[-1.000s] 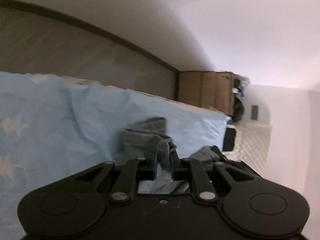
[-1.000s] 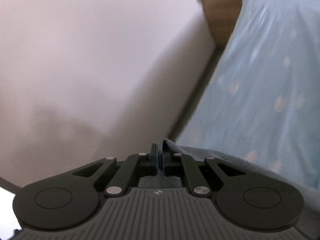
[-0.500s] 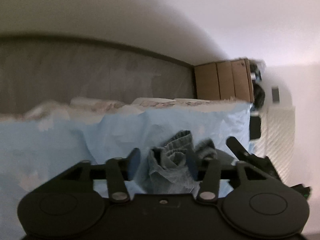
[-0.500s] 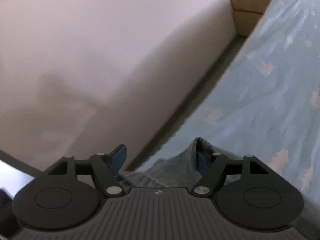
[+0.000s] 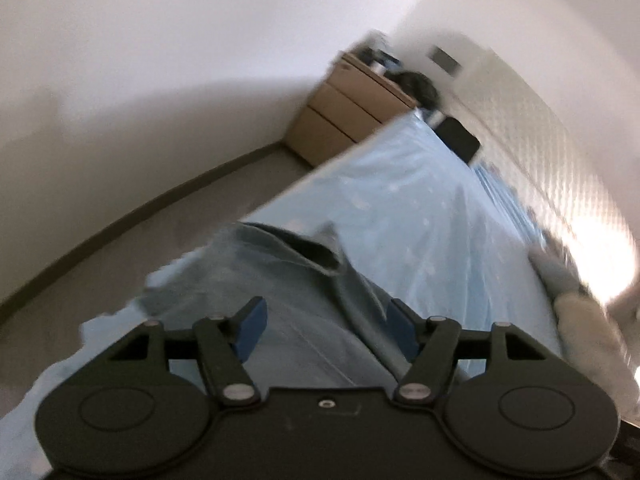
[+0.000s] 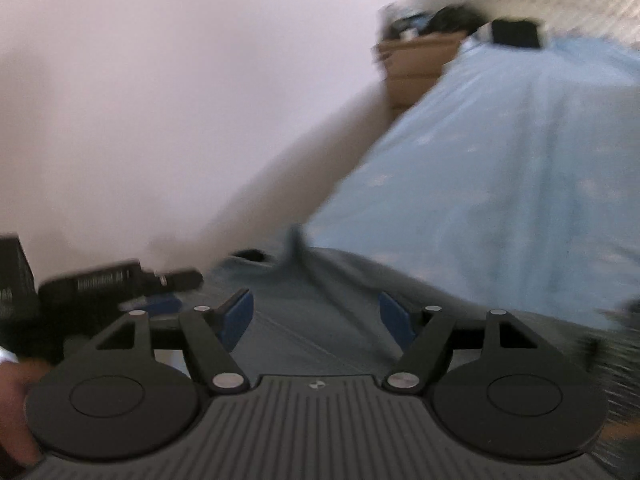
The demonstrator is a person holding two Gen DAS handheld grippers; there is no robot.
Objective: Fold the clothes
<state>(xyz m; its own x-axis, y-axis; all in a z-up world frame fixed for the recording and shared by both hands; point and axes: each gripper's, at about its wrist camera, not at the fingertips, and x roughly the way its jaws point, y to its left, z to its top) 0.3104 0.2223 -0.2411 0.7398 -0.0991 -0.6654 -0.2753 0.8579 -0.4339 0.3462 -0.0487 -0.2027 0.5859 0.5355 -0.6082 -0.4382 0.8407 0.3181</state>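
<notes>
A grey-blue garment (image 5: 280,280) lies spread on the light blue bed sheet (image 5: 420,208), one flap turned up at its far end. My left gripper (image 5: 326,328) hovers over it. Its jaws are opening, and its blue pads (image 5: 250,330) stand apart without pressing the cloth; a fold runs close by the right pad. In the right wrist view the same garment (image 6: 320,276) lies under my right gripper (image 6: 316,318), which is open with nothing pinched. Both views are blurred by motion.
A wooden drawer unit (image 5: 348,108) with dark items on top stands at the bed's far corner against the white wall. A quilted white headboard (image 5: 540,140) runs along the right. Pale clothes (image 5: 568,292) lie at the right. The black body of the other tool (image 6: 108,280) shows at left.
Both grippers were shut on the garment a second ago. They have opened, let it go and drawn back; the garment now lies on the sheet. The left gripper has rolled.
</notes>
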